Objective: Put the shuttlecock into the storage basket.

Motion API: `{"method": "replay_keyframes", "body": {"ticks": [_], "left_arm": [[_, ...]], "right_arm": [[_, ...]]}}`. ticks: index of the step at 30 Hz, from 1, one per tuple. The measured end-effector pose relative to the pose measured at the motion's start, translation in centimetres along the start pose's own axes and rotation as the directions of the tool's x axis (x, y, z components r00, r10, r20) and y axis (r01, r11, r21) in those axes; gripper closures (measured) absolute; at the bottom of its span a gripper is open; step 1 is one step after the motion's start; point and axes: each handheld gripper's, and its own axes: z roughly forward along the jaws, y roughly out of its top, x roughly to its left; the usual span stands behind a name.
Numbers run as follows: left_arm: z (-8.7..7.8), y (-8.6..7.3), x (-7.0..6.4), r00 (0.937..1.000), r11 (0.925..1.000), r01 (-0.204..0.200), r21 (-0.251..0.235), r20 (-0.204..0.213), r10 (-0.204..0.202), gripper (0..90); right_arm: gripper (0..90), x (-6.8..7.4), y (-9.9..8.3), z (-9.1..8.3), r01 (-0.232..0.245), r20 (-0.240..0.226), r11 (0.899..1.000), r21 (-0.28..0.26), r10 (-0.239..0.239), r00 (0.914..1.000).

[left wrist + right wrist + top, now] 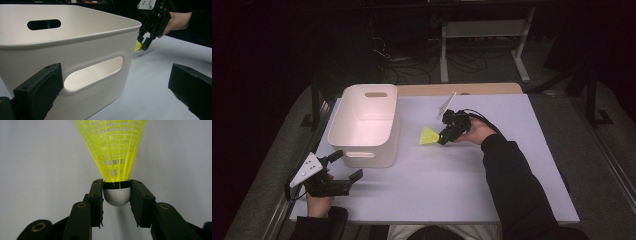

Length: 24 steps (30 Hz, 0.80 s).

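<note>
One yellow shuttlecock (115, 152) is the thing in hand: its white rounded cork sits between the two black jaws of the right gripper (117, 195), which press against the cork's sides just below the black band, so the claw is closed on it. The yellow mesh skirt fans out away from the jaws over the pale table (35, 157). In the high view the shuttlecock (428, 136) is near the middle of the table, its skirt pointing toward the white plastic bin (364, 107) and lying just beside the bin's right wall without touching it. The right gripper (445, 137) is held from the far right by a hand in a dark sleeve. From the left gripper view, a sliver of the yellow skirt (137, 46) peeks past the bin's corner, with the right gripper (144, 46) tilted down onto it.

The left gripper (348, 166) rests at the near left edge of the table, just in front of the bin's near wall. Its jaws stand wide apart, holding nothing, and frame the bin's handle slot (93, 73).
</note>
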Motion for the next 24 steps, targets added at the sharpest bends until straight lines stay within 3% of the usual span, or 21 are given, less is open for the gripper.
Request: {"method": "replay_keyframes", "body": {"ticks": [14, 24], "left_arm": [[0.0, 0.0, 0.0, 1.0, 1.0, 0.0, -0.001, 0.0, 0.0, 0.0], [0.0, 0.0, 0.0, 1.0, 1.0, 0.0, 0.0, 0.001, 0.0, 0.0]], "right_arm": [[63.1, 1.3, 0.8, -1.9, -0.019, 0.012, 0.999, -0.028, 0.02, 0.9997], [63.2, 2.3, 1.7, -3.4, 0.011, 0.031, 0.999, -0.042, -0.01, 0.9995]]}}
